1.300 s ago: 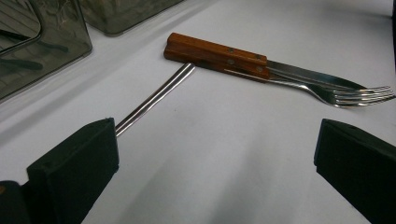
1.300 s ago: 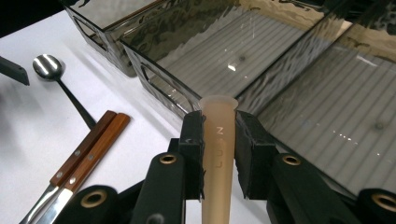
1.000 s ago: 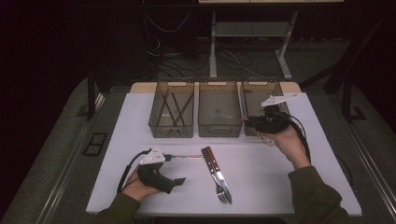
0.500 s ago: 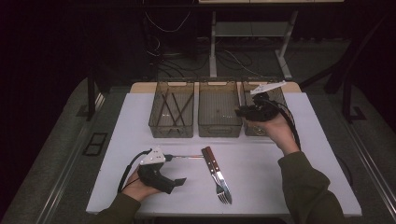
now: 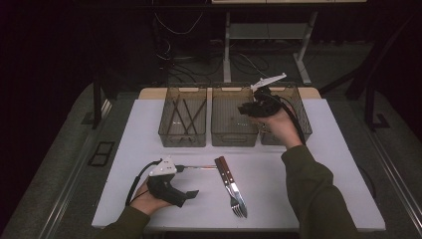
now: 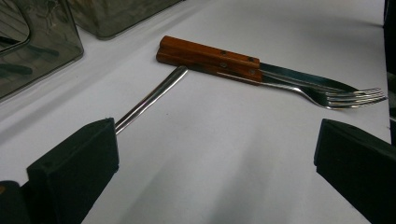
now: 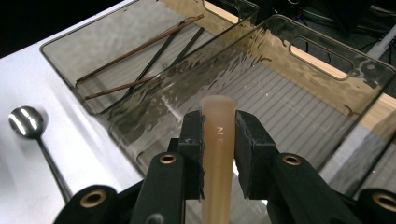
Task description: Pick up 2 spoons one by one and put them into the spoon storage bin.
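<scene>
Right claw [image 7: 218, 140] grips what looks like a tan handle [image 7: 216, 154] over the middle bin [image 7: 327, 70], likely ready to drop it; left claw [image 6: 210, 154] rests released.

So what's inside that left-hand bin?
The left bin holds a few thin dark sticks, probably chopsticks, lying crossed on its floor. Its tinted walls blur their ends, so I can't count them exactly.

At your twelve o'clock, three clear bins [image 5: 234, 137] line the tabletop [image 5: 328, 164]; the left one holds dark chopsticks [image 5: 183, 113]. At six, knife [image 5: 231, 180] touching fork [image 5: 234, 196], spoon [image 5: 199, 168] just left.
</scene>
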Demonstrator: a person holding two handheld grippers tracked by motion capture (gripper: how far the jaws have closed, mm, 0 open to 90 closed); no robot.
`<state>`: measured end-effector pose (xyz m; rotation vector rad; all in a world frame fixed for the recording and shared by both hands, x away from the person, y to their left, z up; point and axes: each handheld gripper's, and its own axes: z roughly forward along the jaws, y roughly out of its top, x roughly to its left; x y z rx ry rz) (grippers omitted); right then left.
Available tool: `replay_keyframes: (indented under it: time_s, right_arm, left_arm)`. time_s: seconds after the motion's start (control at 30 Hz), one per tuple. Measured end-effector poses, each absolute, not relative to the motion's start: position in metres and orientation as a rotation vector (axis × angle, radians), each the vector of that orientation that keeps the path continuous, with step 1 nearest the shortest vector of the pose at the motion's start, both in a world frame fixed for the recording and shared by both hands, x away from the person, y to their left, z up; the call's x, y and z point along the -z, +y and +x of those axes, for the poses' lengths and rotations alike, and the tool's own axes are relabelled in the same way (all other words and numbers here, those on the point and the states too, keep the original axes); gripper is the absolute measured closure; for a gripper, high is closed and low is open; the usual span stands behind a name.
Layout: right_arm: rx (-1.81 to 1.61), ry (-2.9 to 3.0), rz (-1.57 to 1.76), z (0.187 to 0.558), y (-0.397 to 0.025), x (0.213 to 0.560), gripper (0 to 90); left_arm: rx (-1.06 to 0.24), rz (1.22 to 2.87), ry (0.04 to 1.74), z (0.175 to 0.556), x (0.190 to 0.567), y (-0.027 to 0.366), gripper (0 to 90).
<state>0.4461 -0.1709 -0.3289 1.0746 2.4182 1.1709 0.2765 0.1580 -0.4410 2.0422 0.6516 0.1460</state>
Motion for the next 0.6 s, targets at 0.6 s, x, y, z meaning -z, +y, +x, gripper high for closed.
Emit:
replay_keyframes:
  time_s: [0.6]
  right_arm:
    - [-1.126, 2.452, 1.185, 0.486, -0.145, 0.368, 73.7]
  left_arm:
    - [-0.145, 2.046, 0.638, 0.276, 0.440, 0.158, 0.0]
